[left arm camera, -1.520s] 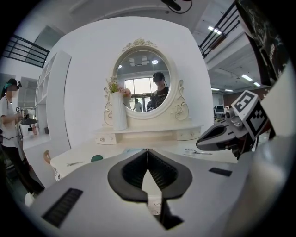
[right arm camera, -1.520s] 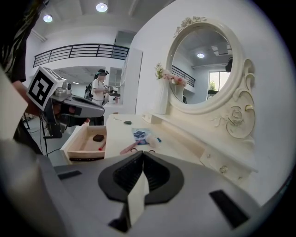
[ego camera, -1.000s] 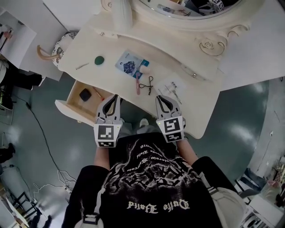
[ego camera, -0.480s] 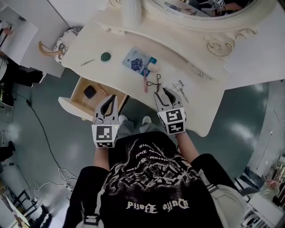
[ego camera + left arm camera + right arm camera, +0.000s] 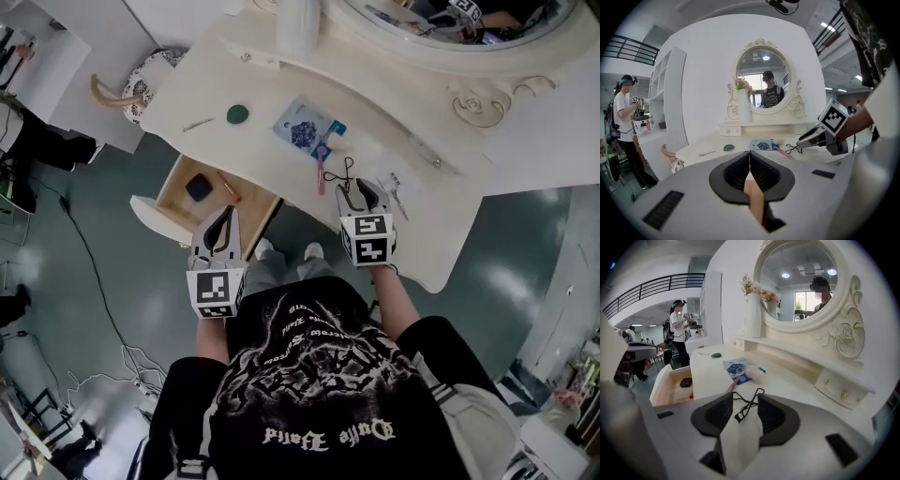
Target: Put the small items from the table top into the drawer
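- Left gripper [image 5: 226,217]: held clear of the bench edge, above the floor and near the open drawer; its fingers were pressed together with nothing between them.
- Right gripper [image 5: 362,193]: tilted down over the front of the bench [image 5: 427,234]; its fingers were spread, having just been opening, and the pads touched nothing.
- Black wire tool [image 5: 339,174]: lay flat on the bench, between and just ahead of the right fingertips, not yet gripped.
- Drawer [image 5: 159,223]: stood pulled out at the left end of the bench and already held a black item [image 5: 199,187] and a thin red stick [image 5: 228,187].
- Step in hand, as judged: the approach to pick up the wire tool. The next move called for setting the fingers down on either side of its thin frame, closing on it, then carrying it left to the drawer.
- Farther back: a pink stick [image 5: 321,178], blue packet [image 5: 302,129], green disc [image 5: 237,114] and hairpin [image 5: 198,124] lay on the bench.
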Tool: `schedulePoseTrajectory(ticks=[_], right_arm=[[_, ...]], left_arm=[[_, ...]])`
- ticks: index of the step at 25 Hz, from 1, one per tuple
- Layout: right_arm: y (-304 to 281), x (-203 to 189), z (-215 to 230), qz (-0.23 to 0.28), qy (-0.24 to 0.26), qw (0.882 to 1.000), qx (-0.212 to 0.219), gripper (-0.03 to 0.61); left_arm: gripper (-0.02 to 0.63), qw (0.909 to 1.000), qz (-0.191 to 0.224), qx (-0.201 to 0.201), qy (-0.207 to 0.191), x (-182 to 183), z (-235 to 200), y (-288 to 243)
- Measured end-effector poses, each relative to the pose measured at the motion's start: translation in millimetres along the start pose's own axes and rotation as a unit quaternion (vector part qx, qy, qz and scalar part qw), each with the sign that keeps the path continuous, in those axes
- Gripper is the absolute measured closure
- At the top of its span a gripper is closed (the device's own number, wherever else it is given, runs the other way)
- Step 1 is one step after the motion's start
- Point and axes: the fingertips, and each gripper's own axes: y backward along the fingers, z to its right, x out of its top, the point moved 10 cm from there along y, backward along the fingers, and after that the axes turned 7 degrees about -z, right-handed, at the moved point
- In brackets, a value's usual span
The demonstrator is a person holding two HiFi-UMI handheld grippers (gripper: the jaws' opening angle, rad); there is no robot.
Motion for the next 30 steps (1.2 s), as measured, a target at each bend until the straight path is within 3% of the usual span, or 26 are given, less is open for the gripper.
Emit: schedulePoseTrajectory(ticks=[9, 18, 30], right_arm=[[-14.4, 0.6, 2.6, -0.030, -0.043, 0.999, -0.008, 0.417], [-20.7, -2.2, 3.7, -0.059, -0.035, 0.998, -0.005, 0.431], [-28.7, -8.9, 6.6, -0.085, -0.031, 0.996, -0.026, 0.513]], left_arm=[[0.598, 0.9999, -0.007, 0.008, 0.005, -3.0, -7.5, 1.3], [0.598, 0.9999, -0.006, 0.006, 0.011, -2.0, -7.9, -5.3], [0.597, 0.9998, -0.012, 0.013, 0.012, -3.5, -10.8, -6.1]])
